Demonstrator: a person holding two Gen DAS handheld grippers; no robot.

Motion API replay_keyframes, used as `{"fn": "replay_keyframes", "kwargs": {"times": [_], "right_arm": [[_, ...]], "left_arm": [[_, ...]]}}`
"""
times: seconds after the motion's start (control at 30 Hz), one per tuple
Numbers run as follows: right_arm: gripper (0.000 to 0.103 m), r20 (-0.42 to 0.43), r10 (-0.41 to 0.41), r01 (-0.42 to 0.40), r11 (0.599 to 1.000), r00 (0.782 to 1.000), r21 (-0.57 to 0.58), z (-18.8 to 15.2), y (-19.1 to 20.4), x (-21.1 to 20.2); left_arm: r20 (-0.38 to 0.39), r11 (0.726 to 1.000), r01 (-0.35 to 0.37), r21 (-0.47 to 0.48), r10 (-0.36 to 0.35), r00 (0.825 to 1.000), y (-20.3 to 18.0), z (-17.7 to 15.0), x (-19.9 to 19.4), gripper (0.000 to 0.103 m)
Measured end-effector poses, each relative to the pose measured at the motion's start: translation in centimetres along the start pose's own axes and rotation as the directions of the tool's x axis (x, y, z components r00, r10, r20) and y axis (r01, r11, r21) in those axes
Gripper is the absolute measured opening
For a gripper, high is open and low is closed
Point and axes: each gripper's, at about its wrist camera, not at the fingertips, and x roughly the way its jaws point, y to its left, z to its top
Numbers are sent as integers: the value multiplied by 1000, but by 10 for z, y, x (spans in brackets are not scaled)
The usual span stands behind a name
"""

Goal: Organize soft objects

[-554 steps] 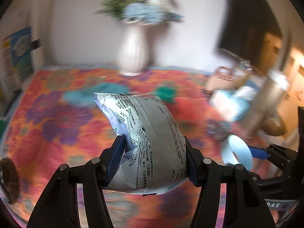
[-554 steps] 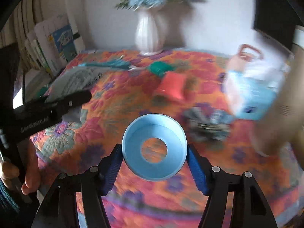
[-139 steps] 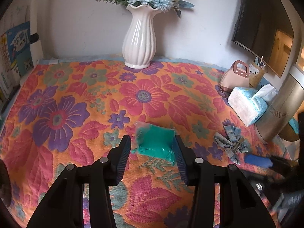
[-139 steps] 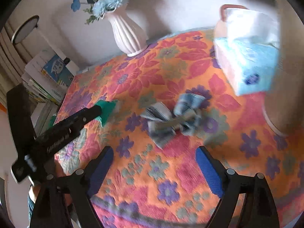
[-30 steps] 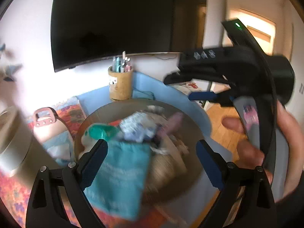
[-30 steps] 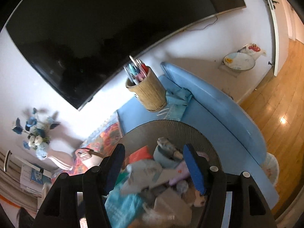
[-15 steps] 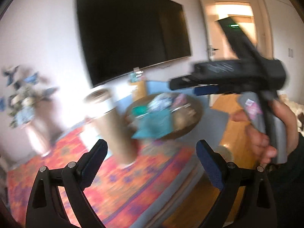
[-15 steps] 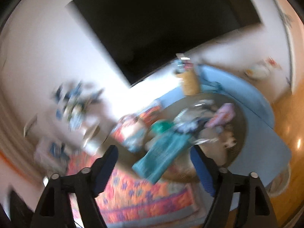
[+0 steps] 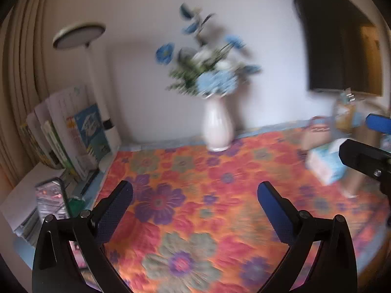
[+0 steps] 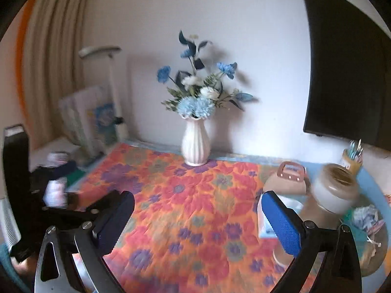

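- Left wrist view: left tool (image 9: 194, 196) gapes wide, nothing in it, over the bare floral tabletop (image 9: 195, 171).
- Right tool (image 10: 198, 208) just sprang open, also empty.
- Soft objects sit piled in the basket (image 10: 377, 251) at right, probably sorted.

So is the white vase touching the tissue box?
Apart. The right wrist view shows the white vase standing by the wall, with open flowered cloth between it and the tissue box.
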Motion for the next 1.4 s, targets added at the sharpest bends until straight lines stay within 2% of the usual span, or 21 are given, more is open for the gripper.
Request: {"fn": "replay_keyframes", "kwargs": {"times": [0.07, 0.17, 0.23, 0.37, 0.4, 0.53, 0.67, 1.03, 1.4], "right_arm": [[103, -28, -76, 76, 997, 997, 5, -3, 14, 44], [103, -47, -61, 64, 995, 997, 78, -11, 8, 83], [103, -63, -67, 74, 992, 996, 99, -21, 6, 109], [103, -97, -82, 93, 990, 992, 107, -37, 1, 141], [103, -115, -77, 91, 988, 990, 128, -43, -4, 148], [103, -126, -48, 76, 971, 991, 228, -53, -26, 150], [103, -134, -21, 60, 954, 991, 294, -58, -40, 152], [103, -171, -39, 78, 971, 984, 225, -59, -25, 157], [103, -186, -44, 85, 973, 982, 216, -60, -23, 161]], "left_arm": [[-10, 1000, 16, -15, -16, 1000, 7, -5, 26, 102], [-13, 997, 48, -56, -49, 999, 13, -15, 45, 102], [-43, 990, 96, -100, -101, 994, 14, -21, 61, 102], [-132, 986, 114, -122, -130, 983, 8, -37, 77, 102], [-132, 986, 114, -120, -129, 983, 7, -38, 77, 102], [-111, 987, 88, -134, -104, 988, 8, -41, 71, 102], [-134, 984, 78, -162, -101, 986, 14, -42, 73, 102], [-165, 976, 70, -204, -105, 981, 23, -44, 80, 102], [-172, 968, 75, -238, -118, 978, 30, -44, 82, 102]]}}
